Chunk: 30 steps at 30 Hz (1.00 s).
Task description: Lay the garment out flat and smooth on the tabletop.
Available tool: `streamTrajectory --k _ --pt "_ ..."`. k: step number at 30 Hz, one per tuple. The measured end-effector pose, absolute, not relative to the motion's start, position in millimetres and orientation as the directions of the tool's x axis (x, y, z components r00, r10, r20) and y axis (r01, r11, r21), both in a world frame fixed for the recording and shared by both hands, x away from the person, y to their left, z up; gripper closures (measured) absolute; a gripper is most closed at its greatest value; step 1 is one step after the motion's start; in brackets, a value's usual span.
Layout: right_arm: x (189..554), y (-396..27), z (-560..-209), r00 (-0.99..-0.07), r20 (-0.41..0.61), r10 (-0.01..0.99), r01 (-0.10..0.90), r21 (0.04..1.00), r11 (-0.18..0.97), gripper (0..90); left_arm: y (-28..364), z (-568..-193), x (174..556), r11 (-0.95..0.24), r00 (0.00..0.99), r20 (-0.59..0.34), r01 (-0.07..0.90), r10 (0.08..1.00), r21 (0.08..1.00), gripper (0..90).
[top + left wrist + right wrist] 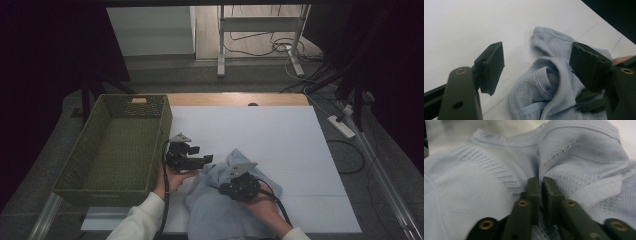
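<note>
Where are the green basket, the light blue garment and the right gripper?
green basket (77, 152), high view, left wall.
light blue garment (469, 195), right gripper view, knit panel left of the jaws.
right gripper (541, 182), right gripper view, between the jaw tips.

The pale blue garment (227, 200) ran off the bottom edge of the high view, and the right gripper (235, 176) resting on it hid the cloth beneath. In the right gripper view, a thin gap showed between the jaws, but whether a fold sat pinched there could not be told. The green basket (75, 165) hid the table's left edge.
</note>
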State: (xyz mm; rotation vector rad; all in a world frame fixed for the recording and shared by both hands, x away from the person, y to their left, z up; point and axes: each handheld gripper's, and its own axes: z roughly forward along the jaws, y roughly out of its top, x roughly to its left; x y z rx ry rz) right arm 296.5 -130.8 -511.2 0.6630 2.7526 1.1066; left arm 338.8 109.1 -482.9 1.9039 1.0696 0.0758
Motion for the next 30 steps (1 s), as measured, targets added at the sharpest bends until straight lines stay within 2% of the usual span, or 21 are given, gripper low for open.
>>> streamTrajectory --k 2,5,10,12,16,23,30 --pt "297 -135 -506 -0.899 0.059 0.434 0.346 0.703 0.621 62.3 109 -483 339 -0.2 0.622 -0.352 0.644 0.7 0.739 28.3" --pt "301 -148 -492 -0.891 0.071 0.448 0.341 0.756 0.559 55.0 109 -483 339 -0.2 0.623 -0.348 0.64 0.701 0.742 28.4" --pt "321 -173 -473 -0.825 0.056 0.562 0.376 0.797 0.473 49.7 110 -482 339 -0.199 0.621 -0.347 0.64 0.703 0.742 28.3" --pt "338 -182 -475 -0.78 0.043 0.624 0.405 0.795 0.451 47.5 109 -483 340 -0.201 0.621 -0.345 0.64 0.704 0.741 28.3" --pt "366 -189 -490 -0.73 0.053 0.682 0.461 0.774 0.434 45.4 108 -484 341 -0.205 0.619 -0.345 0.644 0.705 0.738 28.3" --pt "396 -186 -510 -0.714 0.094 0.694 0.522 0.732 0.438 41.1 106 -486 342 -0.208 0.62 -0.347 0.647 0.704 0.733 28.3" --pt "404 -179 -523 -0.709 0.077 0.701 0.545 0.691 0.475 38.3 107 -485 343 -0.213 0.618 -0.337 0.645 0.711 0.734 28.2"
